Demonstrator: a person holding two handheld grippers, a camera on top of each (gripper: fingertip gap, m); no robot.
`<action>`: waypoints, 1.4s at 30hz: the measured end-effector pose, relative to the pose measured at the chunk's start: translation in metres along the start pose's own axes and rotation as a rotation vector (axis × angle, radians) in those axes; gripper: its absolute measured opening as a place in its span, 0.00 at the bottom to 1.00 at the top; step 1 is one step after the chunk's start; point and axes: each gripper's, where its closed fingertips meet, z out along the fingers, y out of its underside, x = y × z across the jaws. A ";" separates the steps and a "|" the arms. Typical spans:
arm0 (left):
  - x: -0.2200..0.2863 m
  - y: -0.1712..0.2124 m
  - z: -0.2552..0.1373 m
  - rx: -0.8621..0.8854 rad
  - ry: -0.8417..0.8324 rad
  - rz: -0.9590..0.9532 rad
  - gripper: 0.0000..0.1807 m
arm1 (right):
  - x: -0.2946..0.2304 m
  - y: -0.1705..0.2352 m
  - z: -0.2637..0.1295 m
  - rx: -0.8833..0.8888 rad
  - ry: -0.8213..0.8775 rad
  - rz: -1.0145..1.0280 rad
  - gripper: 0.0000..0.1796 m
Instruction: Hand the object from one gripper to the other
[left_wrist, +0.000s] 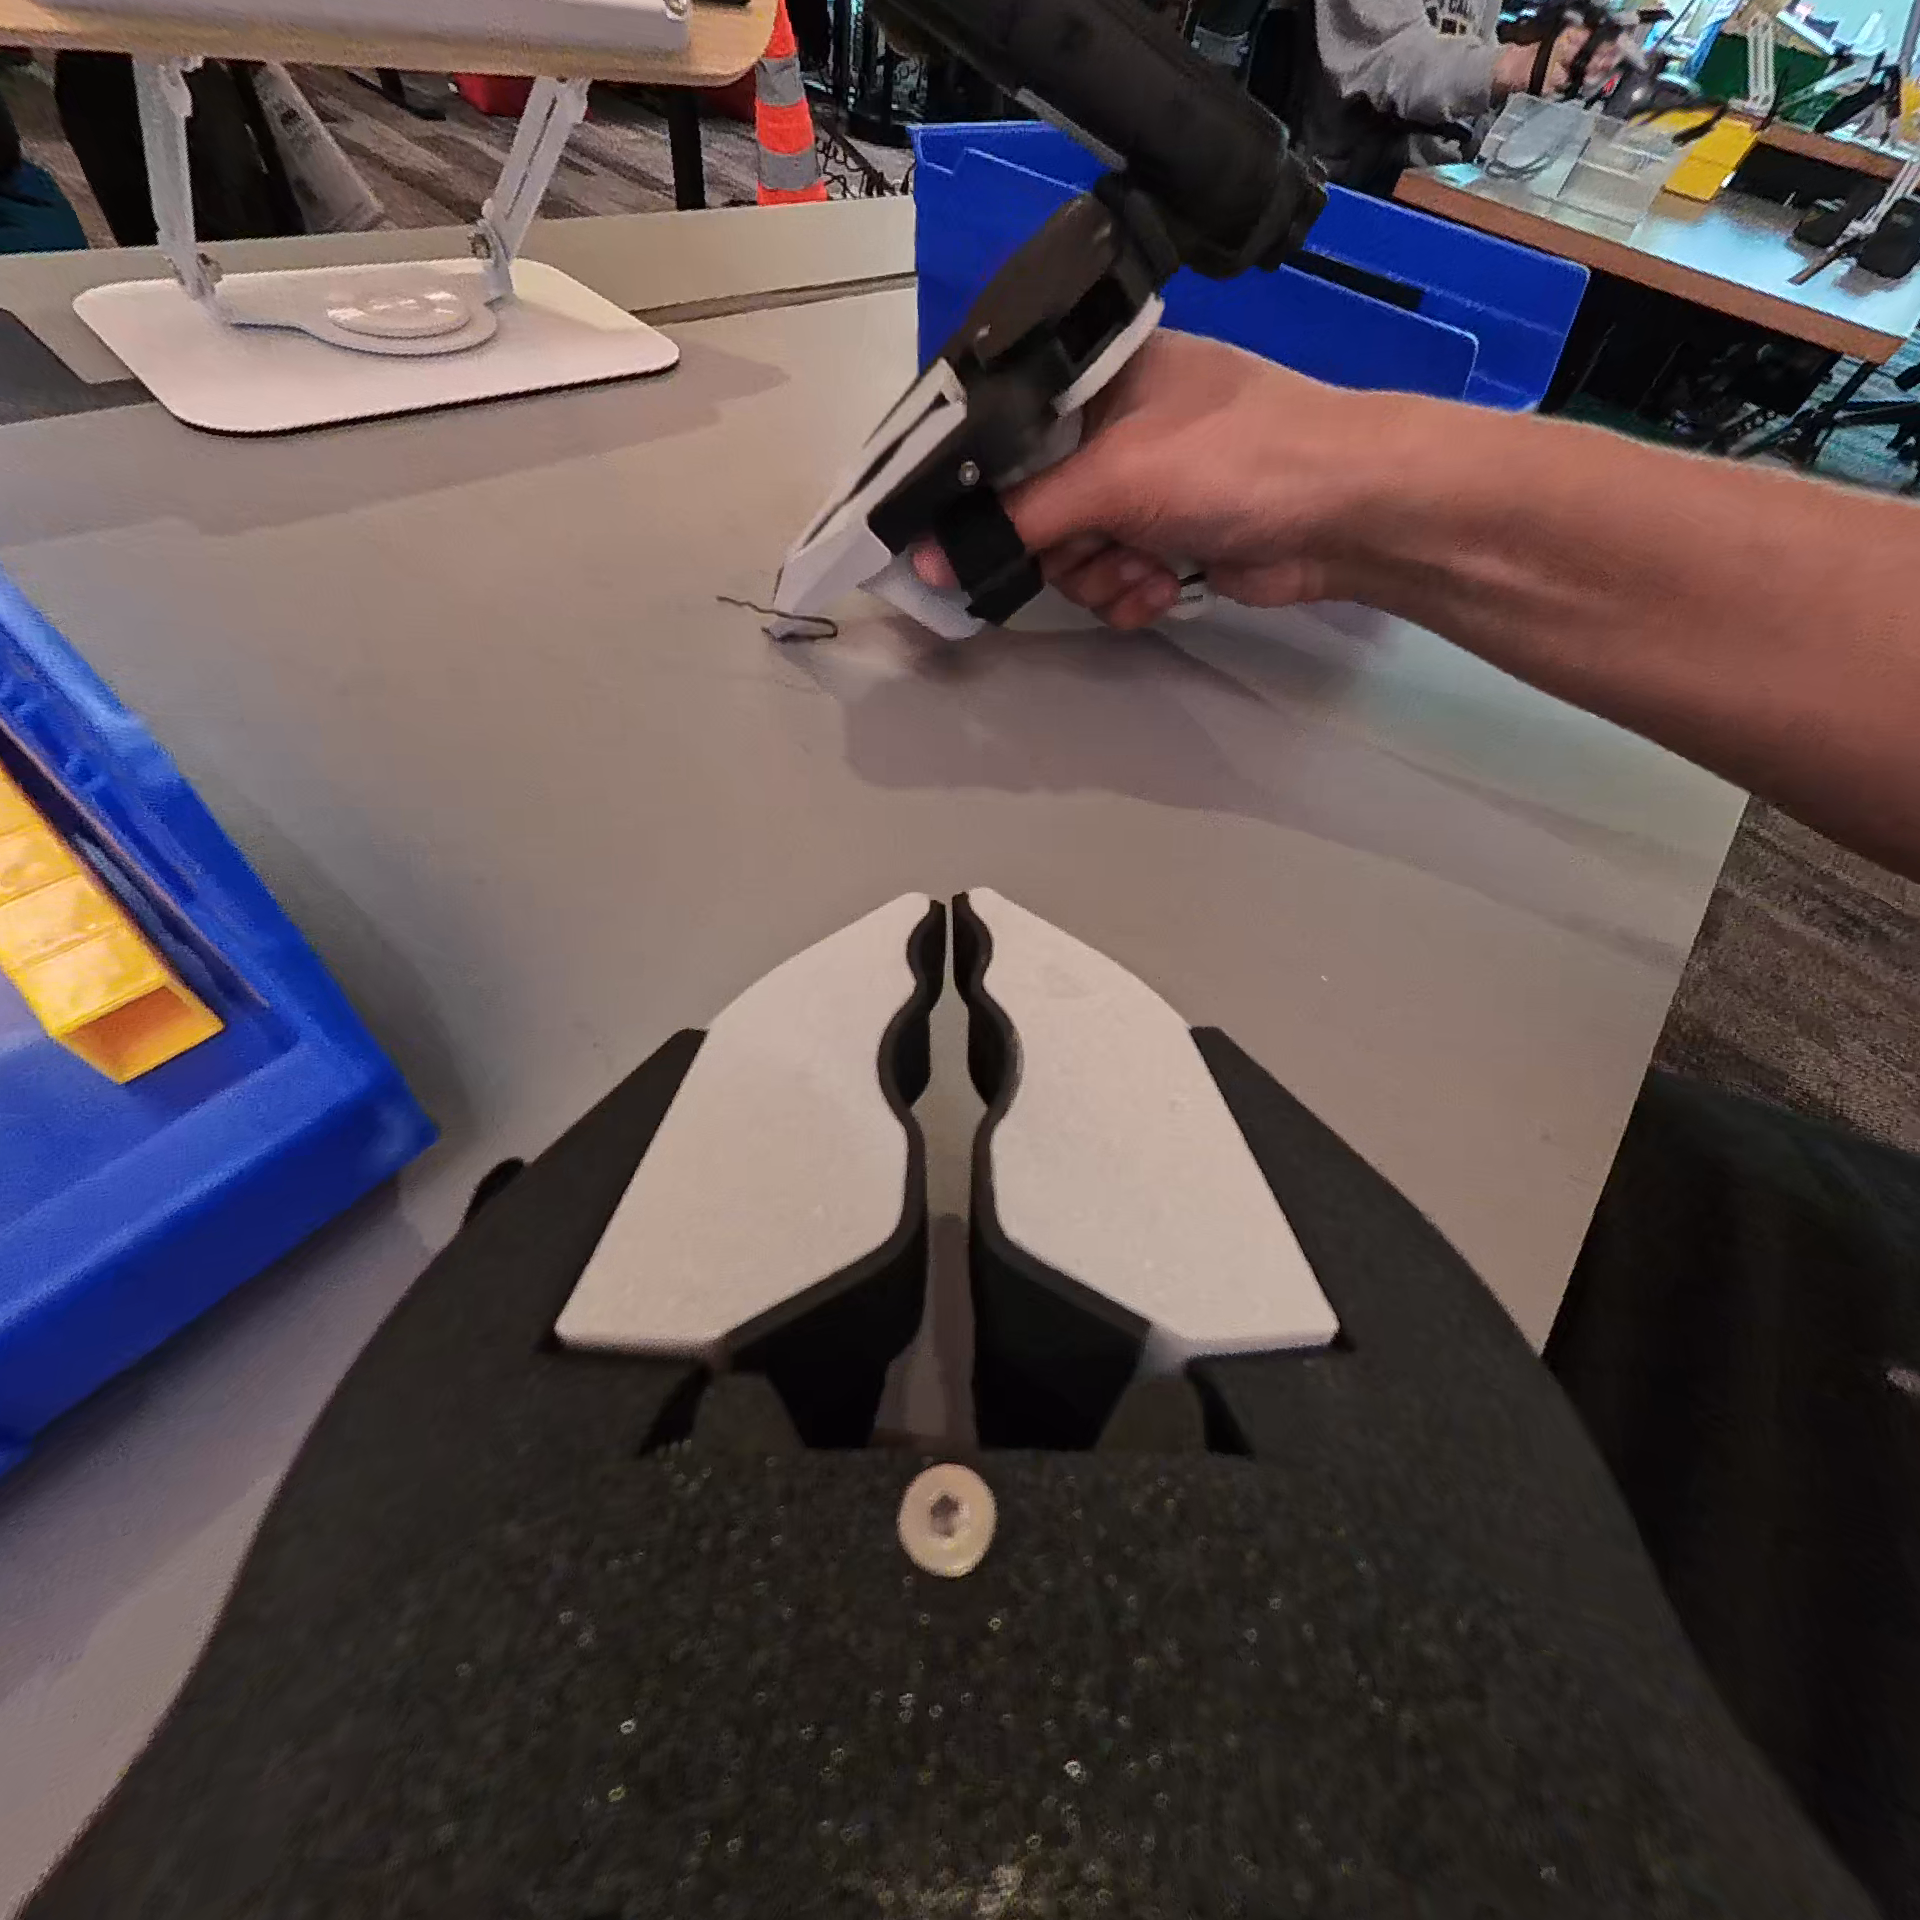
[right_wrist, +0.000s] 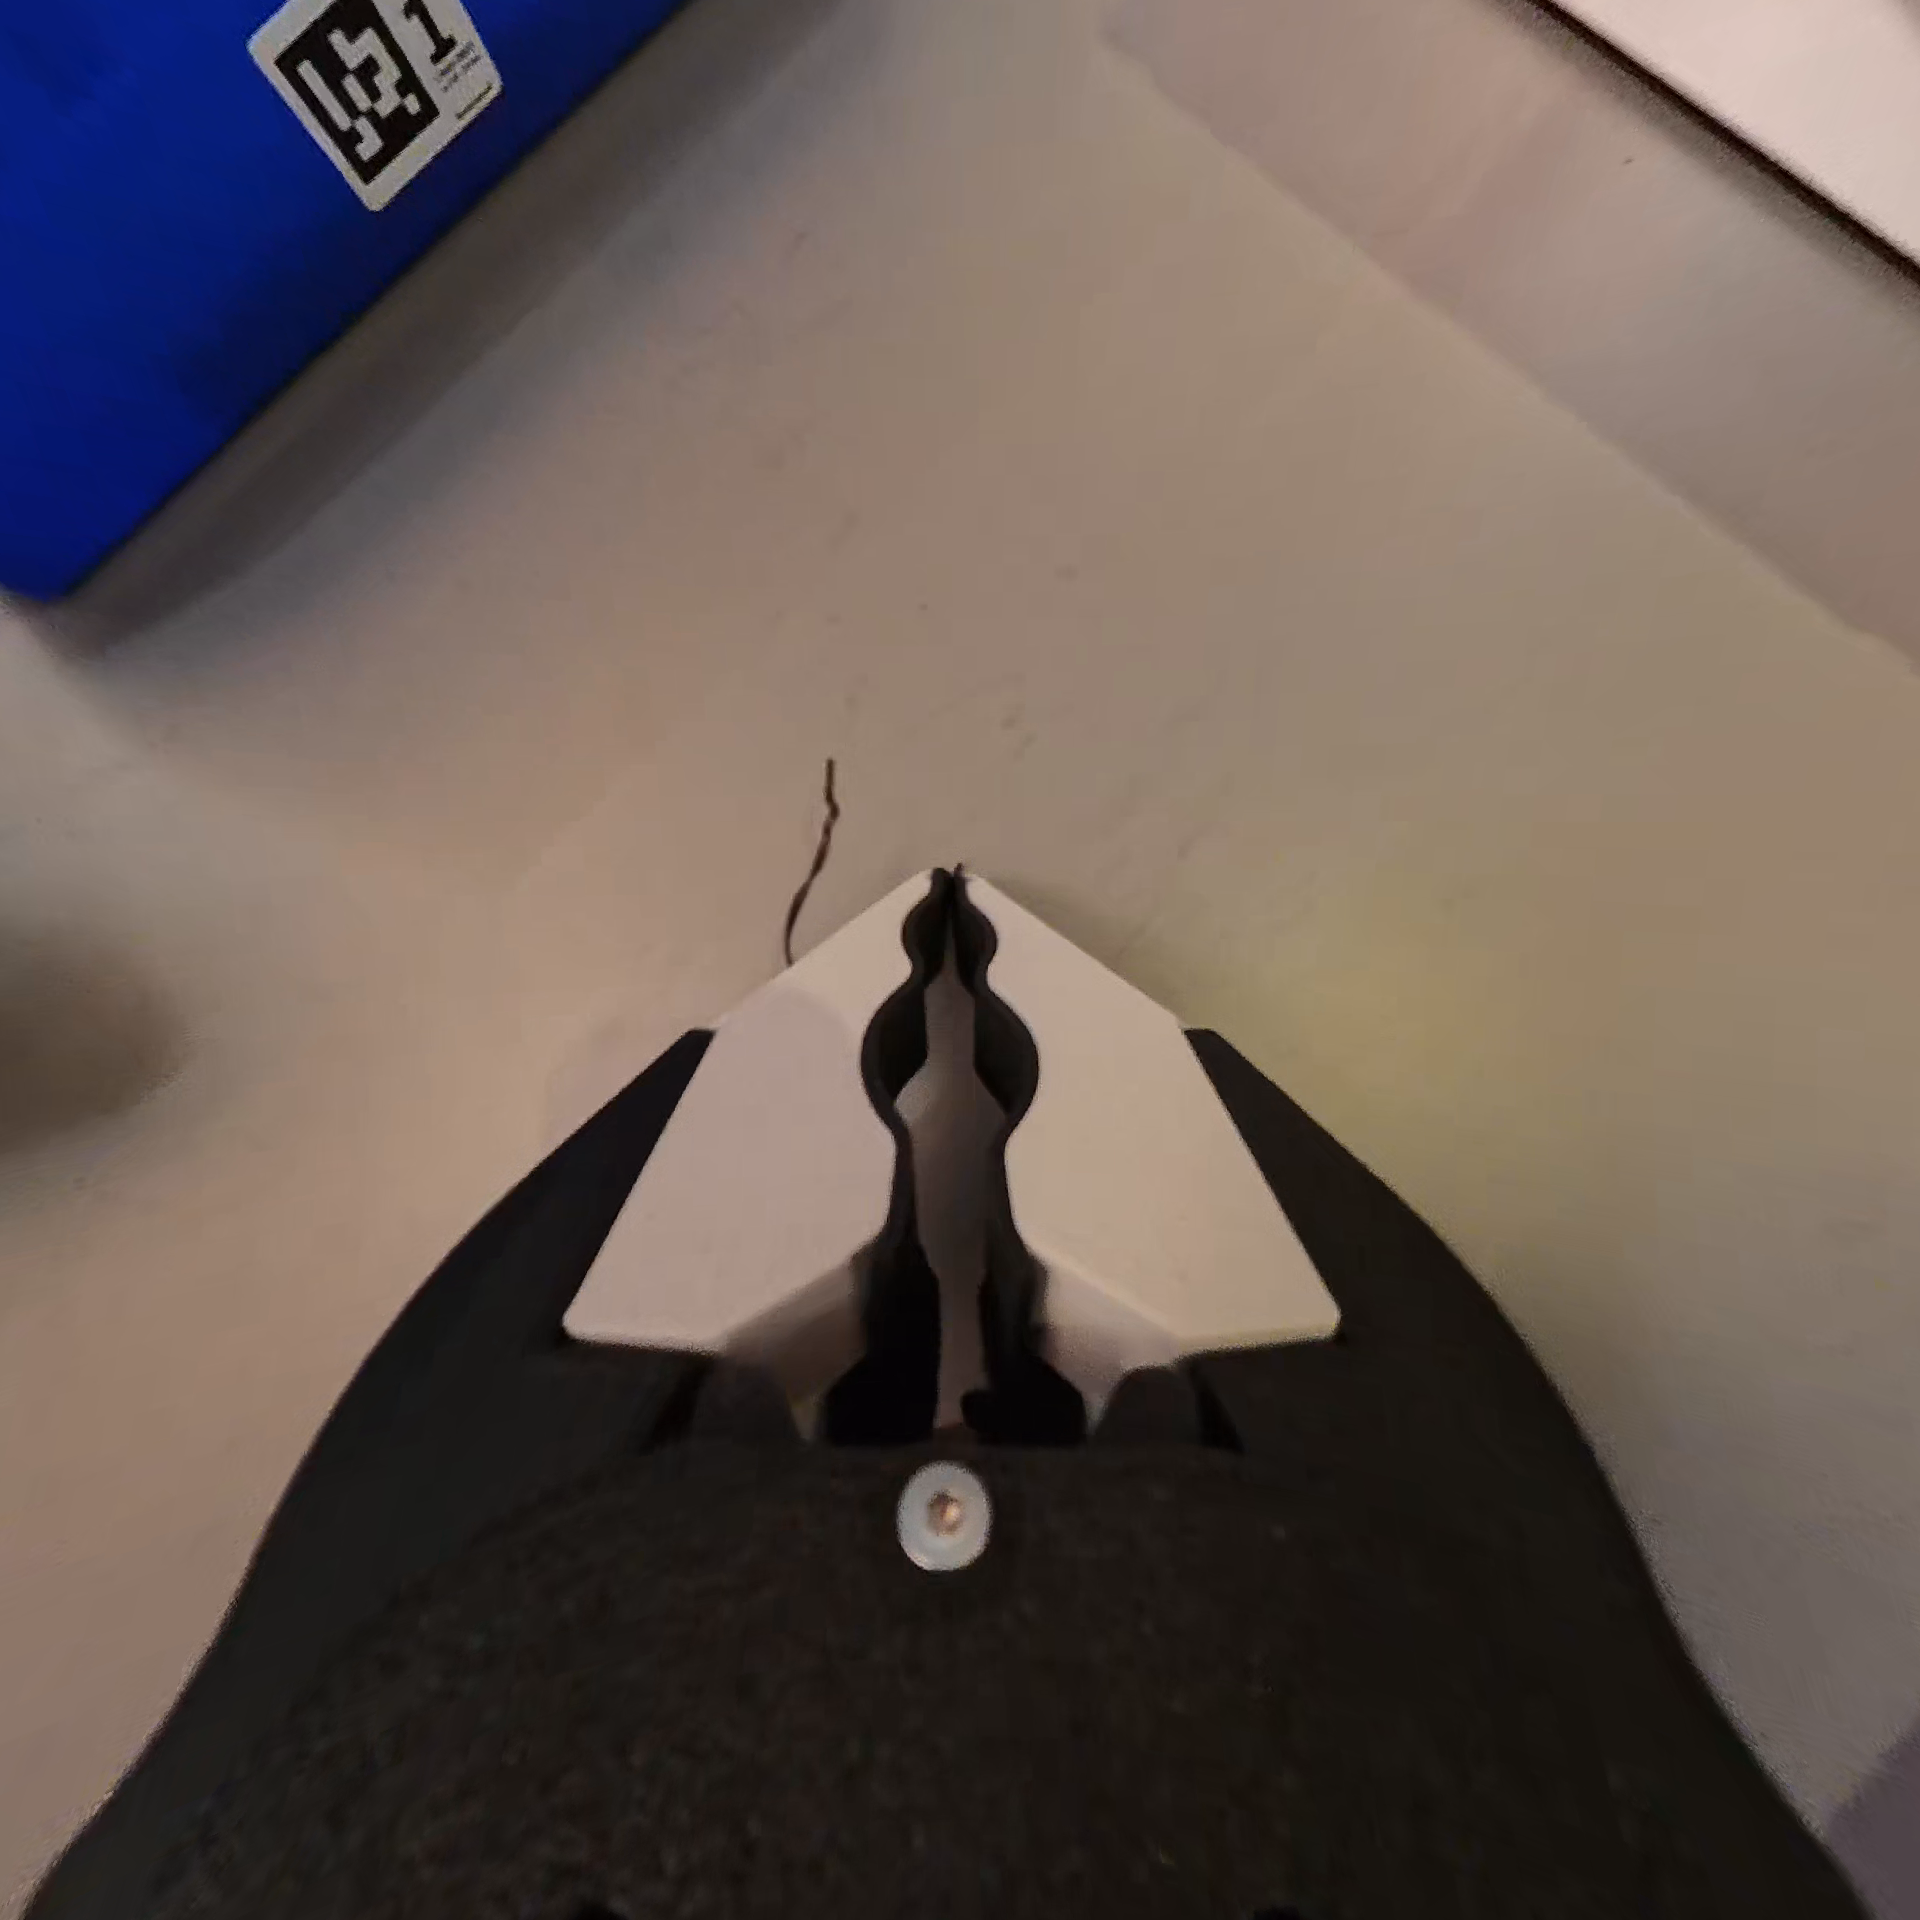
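The object is a thin, dark, bent wire lying on the grey table. All positions below are given relative to this wire.

The right gripper is tilted steeply down with its white fingertips at the wire. In the right wrist view its tips are pressed together, and a small dark end shows at the very tip. The rest of the wire curves away to the left of the tips and lies on the table. Whether the tips actually pinch the wire or only touch it cannot be told. In the left wrist view a bare hand holds this gripper just right of the wire.

The left gripper sits well short of the wire, on the near side. Its fingers are closed to a hairline gap and hold nothing.

A blue bin with a yellow insert lies left of the wire and nearer the camera. A white stand lies beyond the wire to the left. A second blue bin stands beyond the wire to the right.
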 end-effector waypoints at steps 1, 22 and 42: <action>0.001 0.000 0.000 0.000 -0.002 0.009 0.00 | -0.001 0.002 -0.002 0.006 -0.001 0.005 0.00; 0.063 -0.034 -0.005 0.199 0.204 -0.175 0.15 | -0.157 -0.023 -0.163 0.648 0.596 -0.843 0.00; 0.079 -0.020 0.000 0.090 0.384 -0.165 0.00 | -0.172 -0.002 -0.141 0.628 0.588 -1.161 0.00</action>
